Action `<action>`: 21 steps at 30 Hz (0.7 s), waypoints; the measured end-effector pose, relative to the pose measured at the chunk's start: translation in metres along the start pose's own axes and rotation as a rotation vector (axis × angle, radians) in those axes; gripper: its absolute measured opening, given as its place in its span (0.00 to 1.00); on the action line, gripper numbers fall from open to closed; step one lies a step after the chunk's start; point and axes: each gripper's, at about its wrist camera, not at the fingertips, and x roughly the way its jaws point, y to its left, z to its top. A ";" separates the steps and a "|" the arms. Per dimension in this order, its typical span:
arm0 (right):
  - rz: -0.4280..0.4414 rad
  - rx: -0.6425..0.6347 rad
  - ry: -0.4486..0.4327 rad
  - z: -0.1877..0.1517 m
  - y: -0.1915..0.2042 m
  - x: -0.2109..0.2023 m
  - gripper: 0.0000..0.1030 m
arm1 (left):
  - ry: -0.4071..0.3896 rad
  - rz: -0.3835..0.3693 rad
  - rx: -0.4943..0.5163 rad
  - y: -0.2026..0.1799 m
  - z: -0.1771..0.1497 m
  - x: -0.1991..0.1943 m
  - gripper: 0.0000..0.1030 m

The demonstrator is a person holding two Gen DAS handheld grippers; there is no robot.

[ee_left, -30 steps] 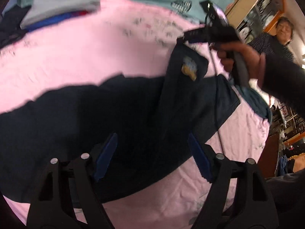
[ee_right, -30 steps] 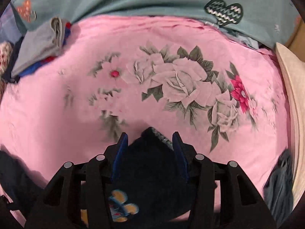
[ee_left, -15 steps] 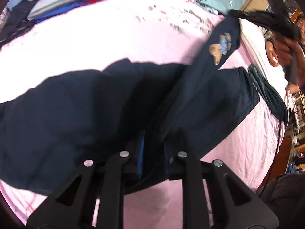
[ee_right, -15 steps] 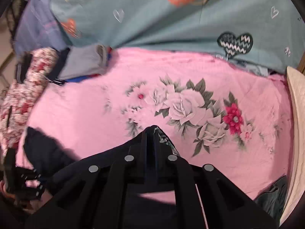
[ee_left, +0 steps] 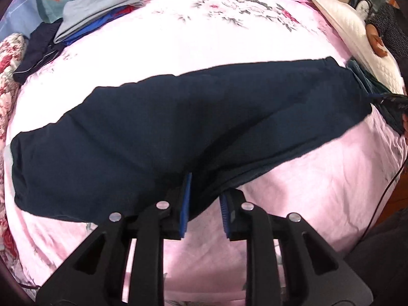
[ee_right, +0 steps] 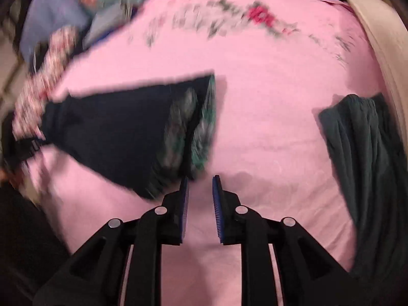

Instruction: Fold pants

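Observation:
The dark navy pants [ee_left: 178, 127] lie stretched in a long band across the pink floral sheet [ee_left: 204, 38]. My left gripper [ee_left: 204, 204] is at their near edge. Its jaws are opening, and a fold of the cloth still sits between the blue pads without being pinched. In the right wrist view the pants' waistband end [ee_right: 199, 127] lies just left of my right gripper [ee_right: 200, 196]. That gripper's jaws are opening over bare sheet with nothing between them. My right gripper [ee_left: 382, 99] also shows at the pants' right end in the left wrist view.
A crumpled dark green garment [ee_right: 362, 165] lies on the sheet at the right, beside a white quilted pillow [ee_left: 357, 33]. A stack of folded grey and blue clothes [ee_left: 102, 7] and a navy garment [ee_left: 38, 51] sit at the back left. A floral blanket [ee_left: 7, 76] edges the left side.
The right gripper swung the pant end with the cartoon patch to the right, laid it down and let go. The left gripper closed on the near edge, then parted slightly.

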 end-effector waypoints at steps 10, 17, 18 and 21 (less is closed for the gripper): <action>0.057 0.046 -0.014 0.046 0.020 0.049 0.35 | -0.024 0.068 0.030 -0.024 -0.005 -0.007 0.55; -0.032 -0.119 -0.124 0.054 0.037 0.016 0.05 | -0.049 0.051 0.059 -0.036 -0.005 -0.012 0.56; -0.058 -0.137 -0.142 0.055 0.039 0.012 0.05 | -0.047 0.048 0.061 -0.038 -0.005 -0.011 0.57; -0.119 -0.139 -0.097 0.051 0.032 0.034 0.06 | -0.024 0.031 0.066 -0.039 -0.007 -0.003 0.58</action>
